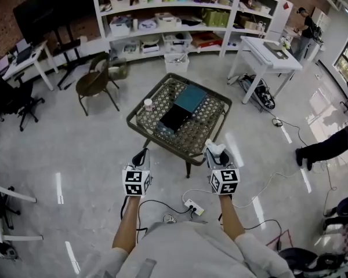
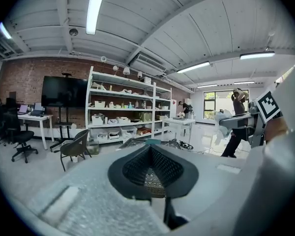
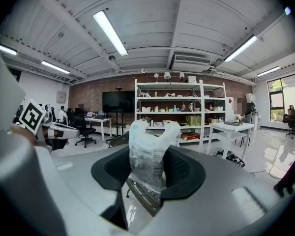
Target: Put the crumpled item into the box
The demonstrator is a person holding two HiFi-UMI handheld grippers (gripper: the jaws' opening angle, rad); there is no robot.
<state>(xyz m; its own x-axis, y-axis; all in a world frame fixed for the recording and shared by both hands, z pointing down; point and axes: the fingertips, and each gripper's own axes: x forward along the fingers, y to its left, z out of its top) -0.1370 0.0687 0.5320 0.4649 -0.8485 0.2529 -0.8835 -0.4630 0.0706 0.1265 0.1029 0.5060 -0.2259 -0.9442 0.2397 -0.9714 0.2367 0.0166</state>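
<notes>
A crumpled white plastic item (image 1: 216, 149) (image 3: 148, 156) stands up between the pads of my right gripper (image 1: 216, 154) (image 3: 148, 170), which is shut on it. My left gripper (image 1: 142, 154) (image 2: 150, 149) is beside it at the same height, fingertips together and holding nothing. Both hover just short of the near edge of a low wicker table (image 1: 206, 131). On that table lies the box (image 1: 175, 117), dark inside, with a teal lid (image 1: 190, 97) next to it on the far side. From the left gripper view, the right gripper (image 2: 236, 122) shows at the right with the white item (image 2: 220, 118).
A small white cup (image 1: 148, 104) stands at the table's left corner. A chair (image 1: 95, 83) is to the left and a white desk (image 1: 267, 54) to the right, with shelves (image 1: 168, 16) behind. A power strip (image 1: 194, 206) and cables lie by my feet. A person's leg (image 1: 330, 146) is at the right.
</notes>
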